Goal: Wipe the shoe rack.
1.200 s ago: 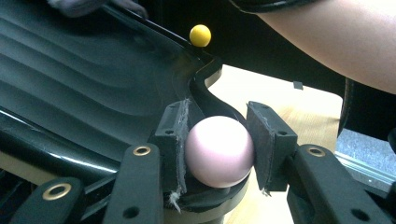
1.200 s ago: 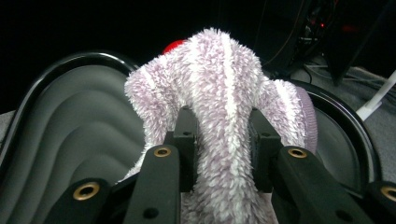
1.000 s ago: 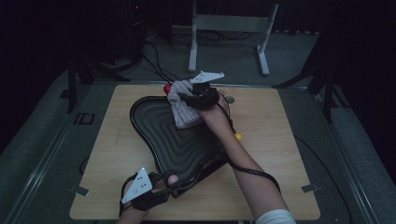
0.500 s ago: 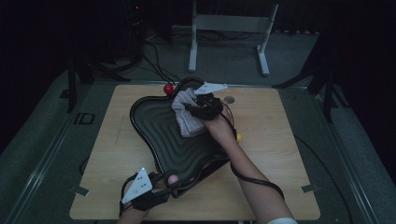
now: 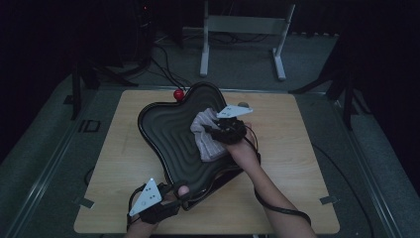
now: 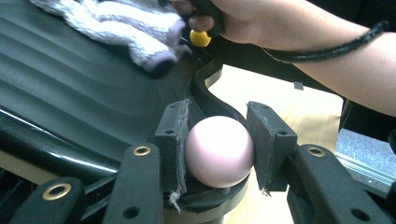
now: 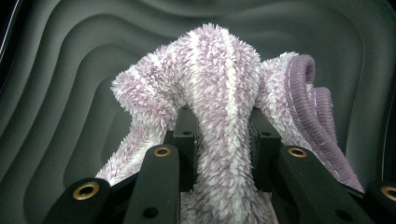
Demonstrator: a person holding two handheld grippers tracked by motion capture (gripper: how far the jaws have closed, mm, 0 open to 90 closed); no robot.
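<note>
Fluffy lilac-and-white striped cloth (image 7: pixel 219 93) lies bunched in the black wavy-ribbed plastic tray (image 5: pixel 168 134), clamped mid-fold by the right gripper (image 7: pixel 223 135): soft, light, limp, so grab a thick fold. Left gripper (image 6: pixel 219 149) is clamped on the tray's pink ball knob (image 6: pixel 218 151), likely smooth and slippery.

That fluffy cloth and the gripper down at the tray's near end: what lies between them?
In the high view, bare ridged tray floor separates the cloth from the left gripper.
</note>
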